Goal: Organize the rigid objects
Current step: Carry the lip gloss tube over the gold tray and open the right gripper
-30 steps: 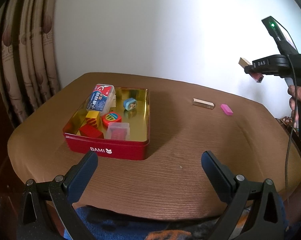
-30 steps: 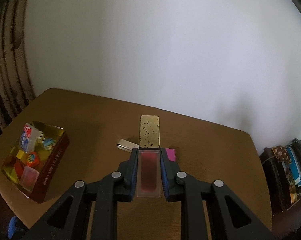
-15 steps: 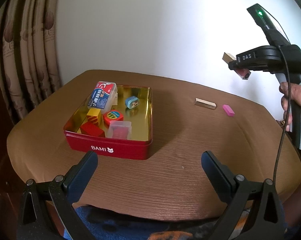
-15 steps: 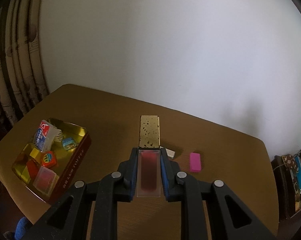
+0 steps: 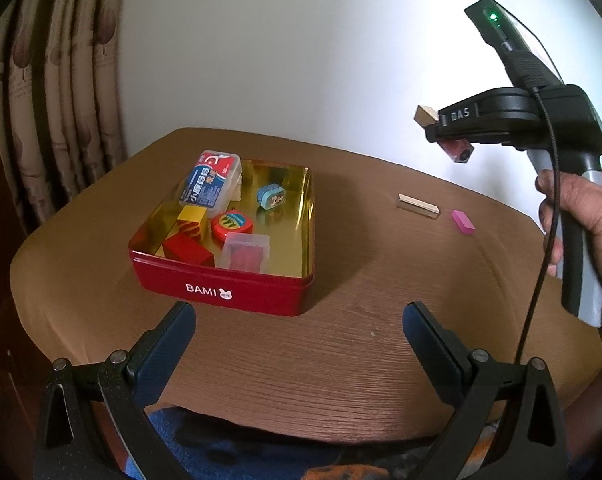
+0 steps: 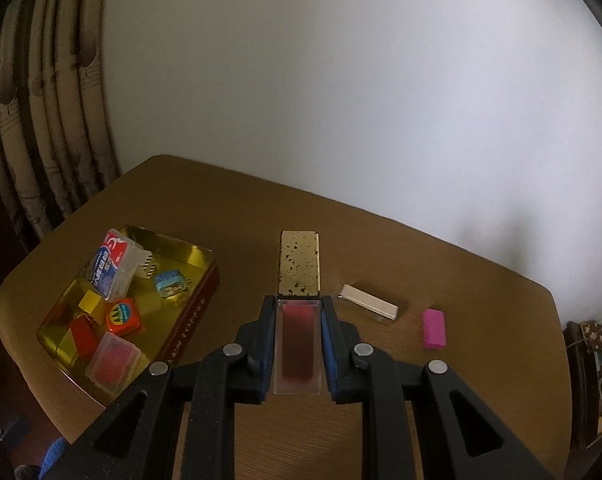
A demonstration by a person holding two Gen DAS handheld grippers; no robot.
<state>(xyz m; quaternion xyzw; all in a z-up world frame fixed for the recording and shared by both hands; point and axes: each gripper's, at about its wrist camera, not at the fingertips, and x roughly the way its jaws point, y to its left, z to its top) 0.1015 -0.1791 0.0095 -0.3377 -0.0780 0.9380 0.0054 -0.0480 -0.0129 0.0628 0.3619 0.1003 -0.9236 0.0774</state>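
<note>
We are carrying a slim clear case with a red insert and a gold-speckled cap [image 6: 298, 300] in the right claw [image 6: 297, 344], its jaws pressed flat against the case's two long sides. In the left wrist view the case is hanging in the air above the far right of the worktop [image 5: 341, 360], well apart from the red tin [image 5: 225, 286], which is sitting toward the left and already holding several small boxes and blocks. The left claw [image 5: 299, 344] is standing wide and empty, low over the near edge.

To do this step well, we are judging that the case should travel leftward, high enough to clear the tin's rim, then come down over the bare gold floor on the tin's right side. We should be keeping the grip firm until the case is low inside, since it is smooth and could slip. The cream bar [image 6: 369, 301] and the pink eraser [image 6: 434, 328] are lying on the worktop, not yet collected.
</note>
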